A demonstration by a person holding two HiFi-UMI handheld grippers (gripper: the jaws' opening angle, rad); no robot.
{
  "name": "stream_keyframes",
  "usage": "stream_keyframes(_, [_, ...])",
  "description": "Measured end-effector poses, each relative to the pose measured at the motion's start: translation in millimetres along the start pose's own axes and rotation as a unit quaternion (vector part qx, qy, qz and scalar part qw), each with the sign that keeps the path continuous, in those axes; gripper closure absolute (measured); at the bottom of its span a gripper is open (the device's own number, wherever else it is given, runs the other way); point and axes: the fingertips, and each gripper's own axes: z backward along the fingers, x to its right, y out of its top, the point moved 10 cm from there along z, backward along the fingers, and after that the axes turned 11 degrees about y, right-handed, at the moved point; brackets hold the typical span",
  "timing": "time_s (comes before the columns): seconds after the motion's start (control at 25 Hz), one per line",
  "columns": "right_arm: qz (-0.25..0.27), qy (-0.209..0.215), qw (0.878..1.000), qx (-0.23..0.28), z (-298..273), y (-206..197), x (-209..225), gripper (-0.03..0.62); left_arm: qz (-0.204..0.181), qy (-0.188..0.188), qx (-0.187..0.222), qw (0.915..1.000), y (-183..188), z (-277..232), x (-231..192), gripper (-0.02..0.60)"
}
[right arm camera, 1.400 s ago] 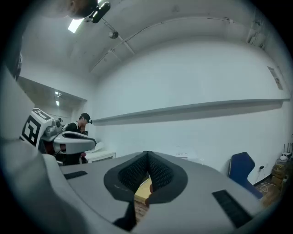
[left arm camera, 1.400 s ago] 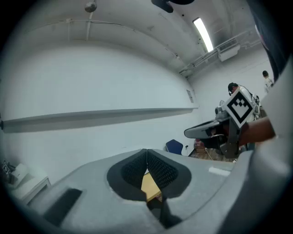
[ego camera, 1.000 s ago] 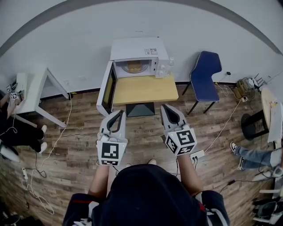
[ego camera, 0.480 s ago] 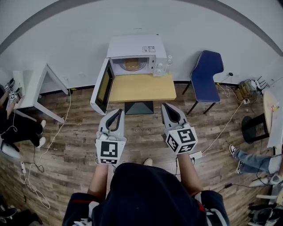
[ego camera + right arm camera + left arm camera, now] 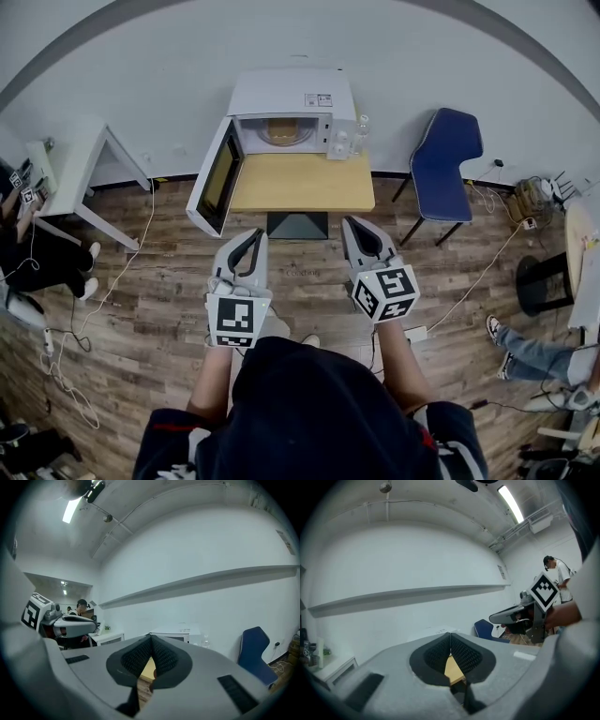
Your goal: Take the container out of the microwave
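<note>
Microwave (image 5: 292, 94) door (image 5: 214, 180) stands wide open to the left; the cavity mouth is unblocked, with the container (image 5: 281, 137) inside. Near part of the counter (image 5: 302, 183) is bare. Small clear bottles (image 5: 345, 142) crowd its far right, just beside the microwave front. The door juts past the counter's left edge. Floor (image 5: 300, 272) near the counter is free. Blue chair (image 5: 448, 159) stands well right.

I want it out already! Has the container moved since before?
No. The container still sits in the middle of the microwave cavity, behind the open door, just as earlier.
</note>
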Motion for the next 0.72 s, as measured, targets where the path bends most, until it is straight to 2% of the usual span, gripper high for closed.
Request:
stream_keyframes(0.32, [-0.008, -0.004, 1.0, -0.005, -29.4, -5.2, 22.4, 0.586, -0.008, -0.017, -0.01, 0.9998, -7.3, -38.3, -5.1, 0.565])
stream_keyframes(0.72, [-0.018, -0.005, 1.0, 0.003, -105.8, 11.4, 59.7, 0.586, -0.018, -0.039, 0.002, 0.9991, -3.2, -124.3, -44.6, 0.565])
